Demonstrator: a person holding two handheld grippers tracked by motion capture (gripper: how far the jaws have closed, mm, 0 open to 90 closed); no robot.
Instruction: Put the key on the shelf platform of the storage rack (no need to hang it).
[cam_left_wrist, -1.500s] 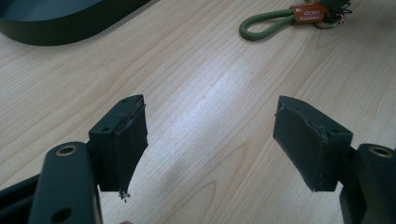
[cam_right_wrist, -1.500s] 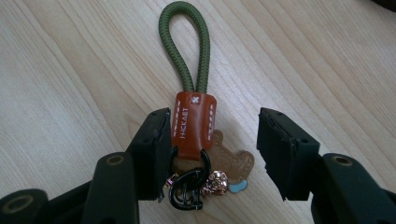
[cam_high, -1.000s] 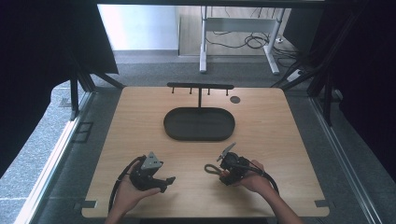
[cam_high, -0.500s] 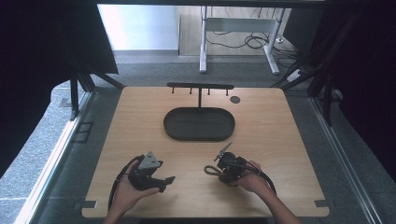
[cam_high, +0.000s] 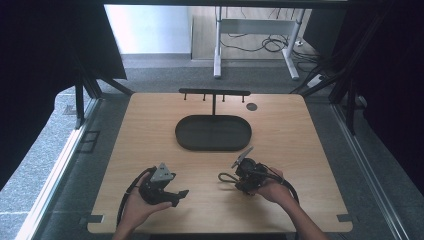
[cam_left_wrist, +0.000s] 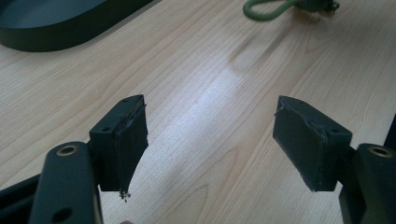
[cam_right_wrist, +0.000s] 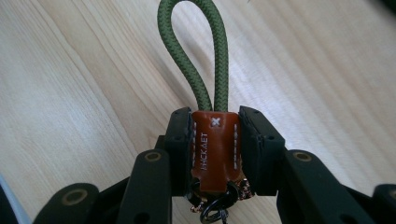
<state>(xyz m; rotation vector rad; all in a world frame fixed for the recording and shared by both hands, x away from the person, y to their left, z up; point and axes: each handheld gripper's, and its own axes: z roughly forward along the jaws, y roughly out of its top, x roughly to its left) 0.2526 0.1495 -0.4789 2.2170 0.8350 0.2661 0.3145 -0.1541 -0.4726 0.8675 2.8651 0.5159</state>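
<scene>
Wooden counter (cam_high: 150, 130), person's side near. Black oval tray (cam_high: 213, 132) sits mid-counter below a peg rack (cam_high: 215, 93), likely the hanging spot. Right tongs (cam_right_wrist: 216, 140) have just closed, pinching the keychain (cam_right_wrist: 215, 144) by its leather tab, green cord loop free ahead for hooking. Left tongs (cam_left_wrist: 210, 140) spread, idle, holding nothing.
</scene>
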